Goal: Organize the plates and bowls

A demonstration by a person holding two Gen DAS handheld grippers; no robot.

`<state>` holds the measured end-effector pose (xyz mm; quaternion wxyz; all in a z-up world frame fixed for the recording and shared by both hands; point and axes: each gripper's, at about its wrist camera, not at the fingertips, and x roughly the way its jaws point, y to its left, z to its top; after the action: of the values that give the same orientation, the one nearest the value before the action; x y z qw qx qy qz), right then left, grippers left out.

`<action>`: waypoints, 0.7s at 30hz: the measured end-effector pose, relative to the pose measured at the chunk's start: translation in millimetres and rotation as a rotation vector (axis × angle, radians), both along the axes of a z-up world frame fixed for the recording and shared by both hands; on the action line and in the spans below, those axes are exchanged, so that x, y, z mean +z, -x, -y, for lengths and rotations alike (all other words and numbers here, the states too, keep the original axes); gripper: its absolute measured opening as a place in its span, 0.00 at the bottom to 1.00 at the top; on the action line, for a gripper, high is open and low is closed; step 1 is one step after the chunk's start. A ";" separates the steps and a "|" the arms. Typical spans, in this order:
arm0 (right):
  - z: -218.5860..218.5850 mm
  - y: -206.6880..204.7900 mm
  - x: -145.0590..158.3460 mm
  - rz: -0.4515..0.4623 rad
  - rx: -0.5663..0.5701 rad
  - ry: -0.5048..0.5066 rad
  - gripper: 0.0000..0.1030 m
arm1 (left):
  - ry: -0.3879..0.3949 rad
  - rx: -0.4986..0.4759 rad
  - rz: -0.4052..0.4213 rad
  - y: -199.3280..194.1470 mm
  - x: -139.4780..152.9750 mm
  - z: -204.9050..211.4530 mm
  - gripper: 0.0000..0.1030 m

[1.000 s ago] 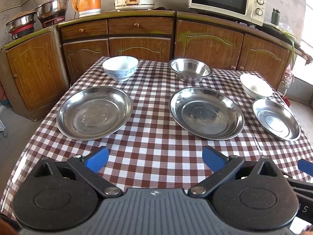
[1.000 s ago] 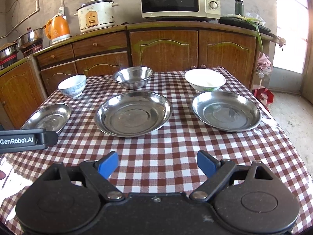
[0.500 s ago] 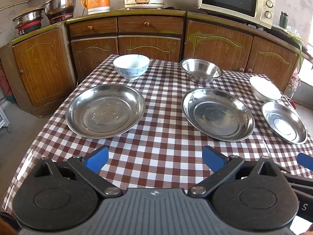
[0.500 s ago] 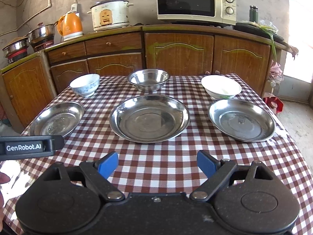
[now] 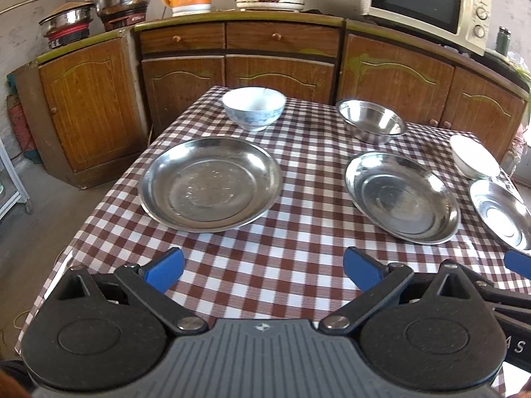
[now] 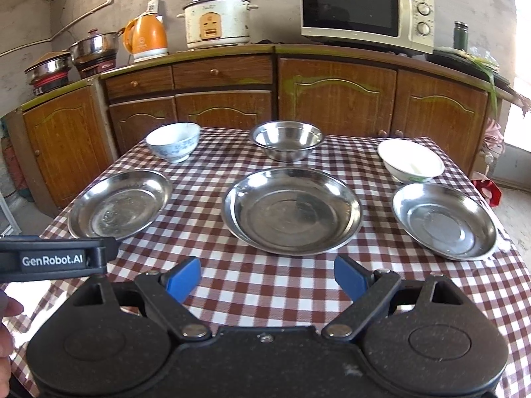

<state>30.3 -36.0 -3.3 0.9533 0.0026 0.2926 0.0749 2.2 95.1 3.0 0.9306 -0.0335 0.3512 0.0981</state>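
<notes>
While both tools hang over the near edge of the tabletop [image 6: 285,285], each has its blue-tipped fingers spread wide with nothing between them: the left tool [image 5: 262,267] is released, and so is the right tool [image 6: 267,273]. Neither touches any dish.

Six dishes sit on the red-and-white checked cloth in two rows. On the near row lie three steel plates: the left plate [image 5: 210,184] directly beyond the left tool, the middle plate [image 6: 292,210] directly beyond the right tool, and the right plate [image 6: 443,220] near the right edge. On the far row stand three bowls, each just behind a plate and apart from it: a white bowl with blue pattern [image 6: 173,141] at far left, a steel bowl [image 6: 287,139] in the middle, and a plain white bowl [image 6: 411,161] at far right, close to the right plate's far rim. All stand upright and unstacked.

From the right wrist view, the left tool's black body with a label shows at the left edge, beside a bit of a hand [image 6: 6,331]
</notes>
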 end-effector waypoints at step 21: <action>-84.8 -53.1 -1.5 0.047 0.158 0.044 1.00 | -0.030 0.148 -0.008 -23.7 -11.5 -80.4 1.00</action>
<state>83.4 48.7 -4.8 0.9509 -0.0430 0.2710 0.1434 25.9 175.6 -8.6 0.9198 -0.0449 0.3500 0.1718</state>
